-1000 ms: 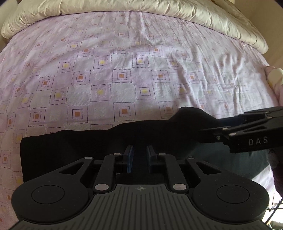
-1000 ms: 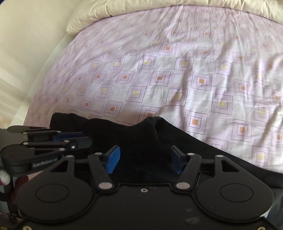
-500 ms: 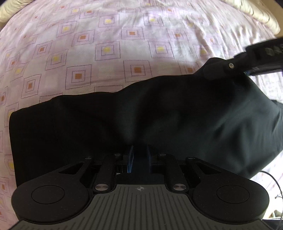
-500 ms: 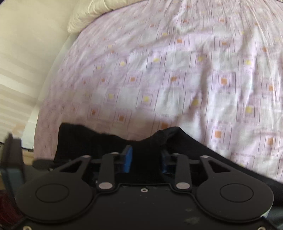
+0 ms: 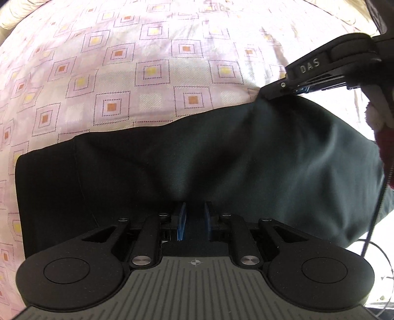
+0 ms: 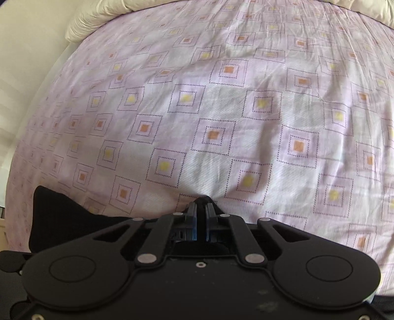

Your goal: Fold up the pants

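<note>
Surface: a bed under a pink sheet (image 6: 221, 103) printed with dotted squares, orange and yellow at their centres.
Background: one cream duvet (image 6: 103, 17) bunched along the far edge; a pale wall at left, in the right wrist view only.
Count: one pair of black pants (image 5: 197, 162), two grippers.
Pants: lifted above the sheet near its front edge, the cloth hanging slack between the two grips.
Left gripper (image 5: 194, 221): blue pads close together, pinching dark cloth.
Right gripper (image 6: 202, 216): pads nearly touching, clamped on a black fold.
Left wrist view only: the right gripper (image 5: 278, 94) from the side, lettered "DAS", biting the pants' upper corner.
Right wrist view only: a loose black corner at lower left.
</note>
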Demonstrator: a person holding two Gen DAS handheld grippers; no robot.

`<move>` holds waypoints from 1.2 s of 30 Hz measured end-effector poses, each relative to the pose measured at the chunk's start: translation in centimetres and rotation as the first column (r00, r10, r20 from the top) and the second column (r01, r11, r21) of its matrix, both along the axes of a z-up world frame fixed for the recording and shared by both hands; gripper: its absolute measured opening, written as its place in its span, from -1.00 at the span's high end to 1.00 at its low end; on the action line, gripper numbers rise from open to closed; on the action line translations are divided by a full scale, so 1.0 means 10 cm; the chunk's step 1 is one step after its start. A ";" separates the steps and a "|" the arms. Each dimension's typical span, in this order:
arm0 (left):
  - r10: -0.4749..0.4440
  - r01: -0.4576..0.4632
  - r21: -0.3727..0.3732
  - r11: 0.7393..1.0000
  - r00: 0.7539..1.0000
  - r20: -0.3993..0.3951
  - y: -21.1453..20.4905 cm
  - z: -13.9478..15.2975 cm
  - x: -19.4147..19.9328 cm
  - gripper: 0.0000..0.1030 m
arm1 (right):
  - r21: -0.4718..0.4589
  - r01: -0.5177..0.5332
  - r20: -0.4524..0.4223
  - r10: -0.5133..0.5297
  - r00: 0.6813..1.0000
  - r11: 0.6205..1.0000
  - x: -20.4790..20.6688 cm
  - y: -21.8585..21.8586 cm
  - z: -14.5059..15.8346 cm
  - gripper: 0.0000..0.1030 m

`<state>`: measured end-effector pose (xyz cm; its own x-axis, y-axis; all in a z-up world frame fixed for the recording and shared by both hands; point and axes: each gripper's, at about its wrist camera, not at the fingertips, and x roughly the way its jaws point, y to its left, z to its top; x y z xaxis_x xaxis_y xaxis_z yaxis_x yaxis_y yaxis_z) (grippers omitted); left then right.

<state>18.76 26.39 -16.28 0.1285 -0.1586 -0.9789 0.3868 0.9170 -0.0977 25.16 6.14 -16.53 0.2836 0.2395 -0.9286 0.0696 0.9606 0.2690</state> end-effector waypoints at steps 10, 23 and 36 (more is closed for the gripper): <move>-0.036 0.038 -0.038 0.999 0.998 0.057 -0.18 0.23 -0.01 0.69 | -0.069 -0.013 0.071 0.018 0.997 0.998 -0.04 0.08 0.06 0.31; -0.187 0.198 -0.127 0.972 0.978 0.096 -0.91 0.30 -0.02 0.69 | -0.129 0.175 0.122 -0.159 0.980 0.976 -1.02 -0.60 0.47 0.11; -0.053 0.053 -0.135 0.989 0.999 0.000 -1.21 -0.06 0.47 0.69 | -0.246 0.055 0.067 -0.040 0.997 0.968 -1.37 -0.94 0.34 0.11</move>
<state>23.44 14.30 -16.84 0.1133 -0.2954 -0.9486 0.4341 0.8735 -0.2202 11.44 -3.21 -13.15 0.3475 -0.0108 -0.9376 0.1074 0.9938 0.0284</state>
